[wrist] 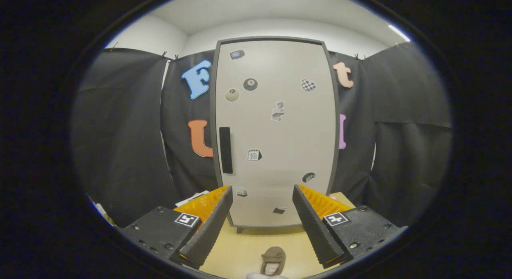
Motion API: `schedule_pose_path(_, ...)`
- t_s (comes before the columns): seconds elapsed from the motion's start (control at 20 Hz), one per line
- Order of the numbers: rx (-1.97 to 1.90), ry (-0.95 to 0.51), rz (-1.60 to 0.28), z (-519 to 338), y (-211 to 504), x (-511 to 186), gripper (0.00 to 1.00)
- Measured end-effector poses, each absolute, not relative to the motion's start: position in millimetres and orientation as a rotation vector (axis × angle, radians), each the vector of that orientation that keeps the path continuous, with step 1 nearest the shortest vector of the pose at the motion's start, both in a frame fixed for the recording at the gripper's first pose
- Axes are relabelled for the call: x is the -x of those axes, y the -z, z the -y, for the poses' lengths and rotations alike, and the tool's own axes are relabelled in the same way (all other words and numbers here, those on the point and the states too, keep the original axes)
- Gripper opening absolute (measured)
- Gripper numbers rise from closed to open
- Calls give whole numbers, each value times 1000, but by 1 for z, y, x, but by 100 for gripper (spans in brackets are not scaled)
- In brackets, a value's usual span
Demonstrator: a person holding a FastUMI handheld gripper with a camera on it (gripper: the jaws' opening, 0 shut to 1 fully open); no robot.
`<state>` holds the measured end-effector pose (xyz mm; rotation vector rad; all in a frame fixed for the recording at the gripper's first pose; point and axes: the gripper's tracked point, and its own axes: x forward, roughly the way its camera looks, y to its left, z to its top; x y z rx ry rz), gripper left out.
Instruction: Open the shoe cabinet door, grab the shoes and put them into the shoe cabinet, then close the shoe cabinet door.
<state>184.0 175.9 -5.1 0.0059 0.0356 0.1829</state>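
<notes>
Risk, as you hold it: hand-held gripper [262, 223] spread wide, pinching nothing, shoe cabinet door [276, 131] shut beyond it, shoe [273, 261] low on desk [248, 247] between the fingers — approach the slim dark handle [225, 150] off-line and you may slip off.

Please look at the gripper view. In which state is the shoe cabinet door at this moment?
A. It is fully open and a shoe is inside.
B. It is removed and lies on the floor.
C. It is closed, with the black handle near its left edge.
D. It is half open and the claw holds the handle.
C: the shoe cabinet door sits flush in its dark frame, its black handle untouched, while the open claw hangs before it, empty.
</notes>
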Motion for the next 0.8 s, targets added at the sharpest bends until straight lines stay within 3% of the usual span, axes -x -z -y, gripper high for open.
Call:
schedule_pose_path(0.4, -16, -284, -54, -255, -8, -289, 99)
schedule_pose_path(0.7, -14, -278, -57, -280, -18, -339, 99)
schedule_pose_path(0.8, -20, -278, -69, -283, -15, -347, 92)
